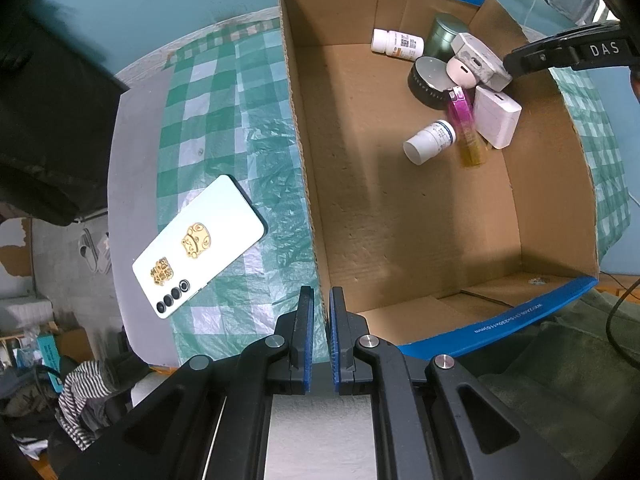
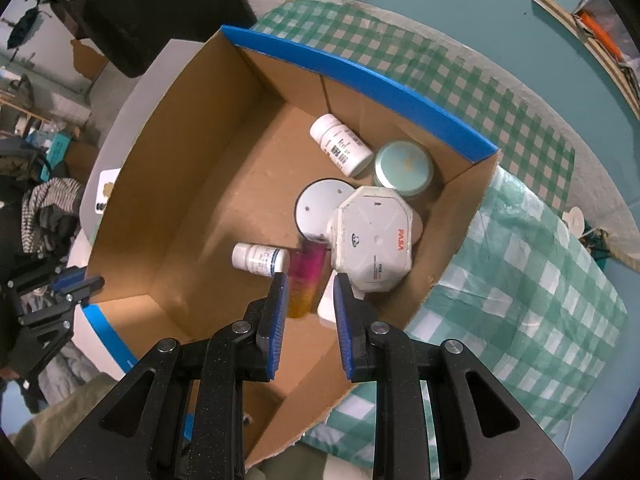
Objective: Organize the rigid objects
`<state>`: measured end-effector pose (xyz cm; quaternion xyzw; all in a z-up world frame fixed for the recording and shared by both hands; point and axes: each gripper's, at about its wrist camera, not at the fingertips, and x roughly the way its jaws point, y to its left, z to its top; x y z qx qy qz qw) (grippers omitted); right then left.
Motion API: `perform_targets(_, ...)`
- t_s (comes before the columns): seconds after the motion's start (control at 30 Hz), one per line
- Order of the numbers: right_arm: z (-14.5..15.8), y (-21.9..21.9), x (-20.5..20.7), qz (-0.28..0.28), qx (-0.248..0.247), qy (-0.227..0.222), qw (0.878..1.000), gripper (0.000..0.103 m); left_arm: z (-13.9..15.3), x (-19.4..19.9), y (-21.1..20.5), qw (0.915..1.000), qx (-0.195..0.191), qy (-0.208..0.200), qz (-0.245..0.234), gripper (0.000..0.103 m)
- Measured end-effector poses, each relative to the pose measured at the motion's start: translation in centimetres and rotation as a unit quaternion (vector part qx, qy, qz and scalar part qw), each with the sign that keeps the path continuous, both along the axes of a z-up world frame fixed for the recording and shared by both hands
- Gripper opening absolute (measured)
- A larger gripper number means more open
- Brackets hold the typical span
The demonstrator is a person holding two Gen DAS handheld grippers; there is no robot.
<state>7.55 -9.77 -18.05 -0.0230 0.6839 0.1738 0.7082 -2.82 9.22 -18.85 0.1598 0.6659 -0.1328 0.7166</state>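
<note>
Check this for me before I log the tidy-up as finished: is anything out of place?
Yes. A white phone lies face down on the checked tablecloth, outside the cardboard box that holds the other items.

The right gripper (image 2: 308, 284) hung over the open cardboard box (image 2: 192, 184), its blue-padded jaws parted with nothing between them. Just past the fingertips lay a pink-and-amber lighter (image 2: 306, 280), beside a small white pill bottle (image 2: 260, 258) on its side. A white octagonal device (image 2: 372, 240) with red lettering rested tilted on a round silver-topped tin (image 2: 320, 204). Further in, a second white pill bottle (image 2: 340, 146) lay near a pale green tin (image 2: 404, 166) in the corner. The box sat on a green checked tablecloth (image 2: 520, 264). The left gripper (image 2: 76, 284) showed beyond the box's wall.
</note>
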Motion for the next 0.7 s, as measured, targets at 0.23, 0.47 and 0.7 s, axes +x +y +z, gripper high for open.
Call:
perform_targets(0.23, 1.3, -0.6, -0.2, -0.011, 0.004, -0.013, 1.0, 0.033, 0.1, 0.3, 0.2, 1.0, 0.004, 0.0, 0.005, 0.009)
perform_targets(0.47, 4.5, -2.3, -0.6, -0.051, 0.006, -0.052, 0.997, 0.054, 1.3, 0.9, 0.3, 0.9996, 0.009, -0.015, 0.023, 0.01)
perform_targets(0.7, 9.0, -4.5, -1.4, -0.104, 0.013, -0.101, 0.989, 0.063, 4.9, 2.3, -0.2, 0.9971, 0.007, -0.062, 0.043, 0.016)
